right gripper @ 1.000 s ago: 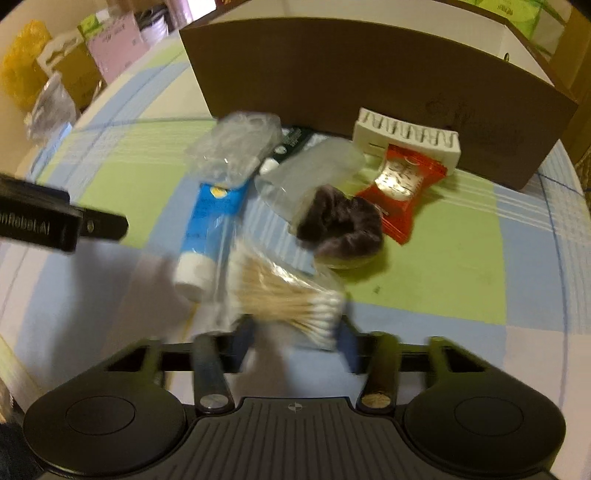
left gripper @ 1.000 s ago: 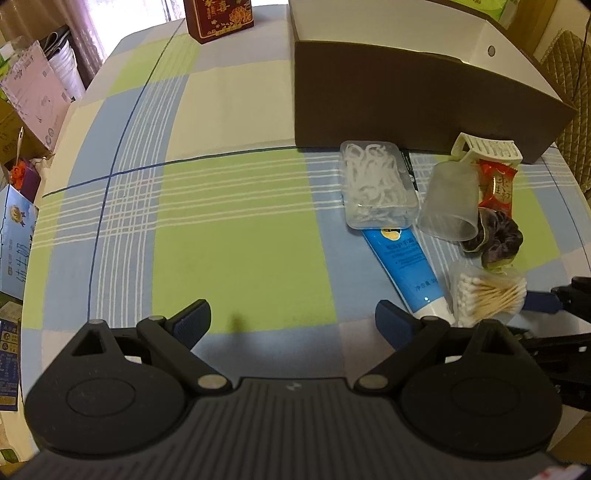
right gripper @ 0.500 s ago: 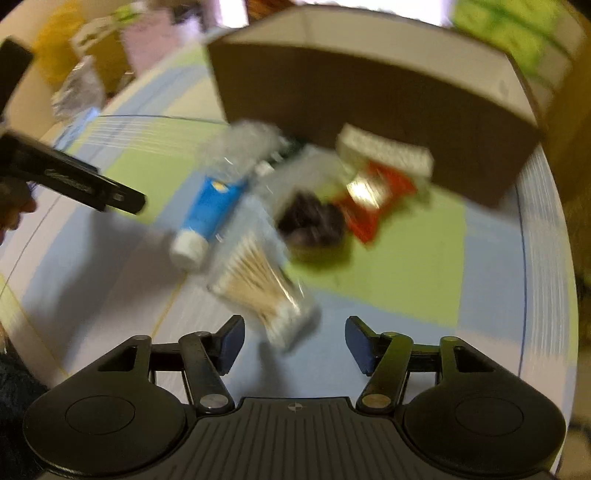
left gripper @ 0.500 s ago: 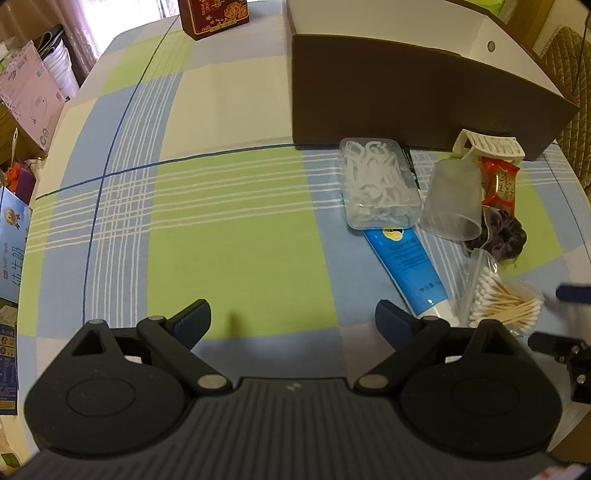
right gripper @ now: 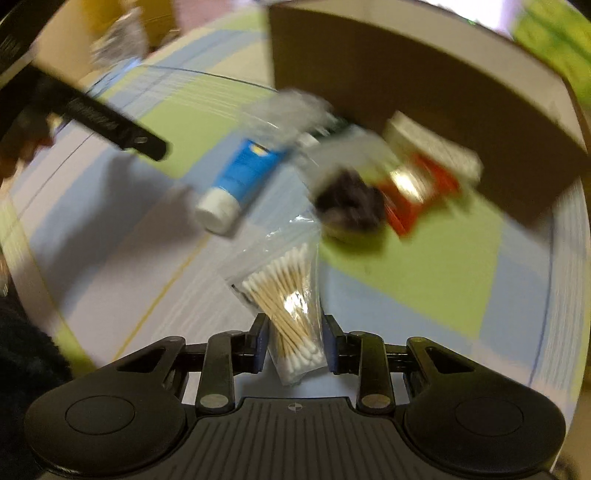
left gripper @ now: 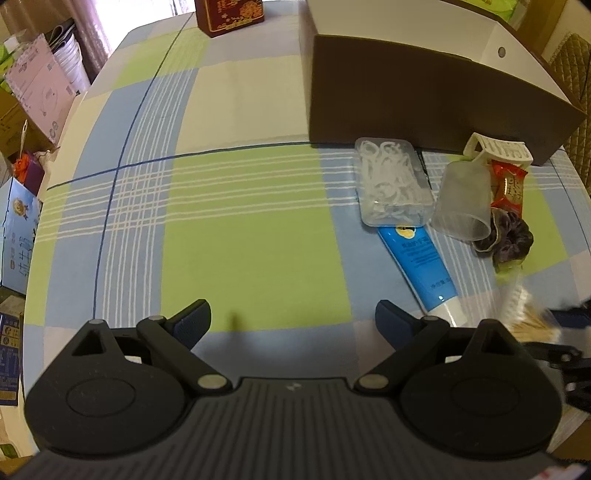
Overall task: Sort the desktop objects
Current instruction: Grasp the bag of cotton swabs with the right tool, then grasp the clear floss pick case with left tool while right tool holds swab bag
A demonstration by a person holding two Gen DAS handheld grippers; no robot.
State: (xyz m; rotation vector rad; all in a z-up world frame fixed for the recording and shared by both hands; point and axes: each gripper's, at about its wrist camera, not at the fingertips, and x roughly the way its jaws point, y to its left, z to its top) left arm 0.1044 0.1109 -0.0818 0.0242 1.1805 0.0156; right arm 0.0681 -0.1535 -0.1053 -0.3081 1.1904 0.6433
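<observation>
My right gripper (right gripper: 293,339) is closing its jaws, and the pads press on a clear bag of cotton swabs (right gripper: 291,295), which stays sharp while the table behind it blurs. From the left wrist camera that bag (left gripper: 517,306) is a blur at the right edge. My left gripper (left gripper: 291,314) hovers open over the checked tablecloth with nothing between its fingers. Beyond lie a blue tube (left gripper: 417,258), a clear box of floss picks (left gripper: 391,184), a plastic cup (left gripper: 461,199) on its side, a dark scrunchie (left gripper: 509,240), a red snack packet (left gripper: 508,188) and a white hair clip (left gripper: 498,147).
A large brown box (left gripper: 424,103) stands behind the items at the back right. A red carton (left gripper: 229,14) sits at the table's far edge. Cartons and bags (left gripper: 37,81) crowd the floor past the left edge.
My right gripper opened over the swab bag, then closed on it; the bag now runs lengthwise between the fingers. The right wrist view has swung and blurred. The left gripper has stayed put.
</observation>
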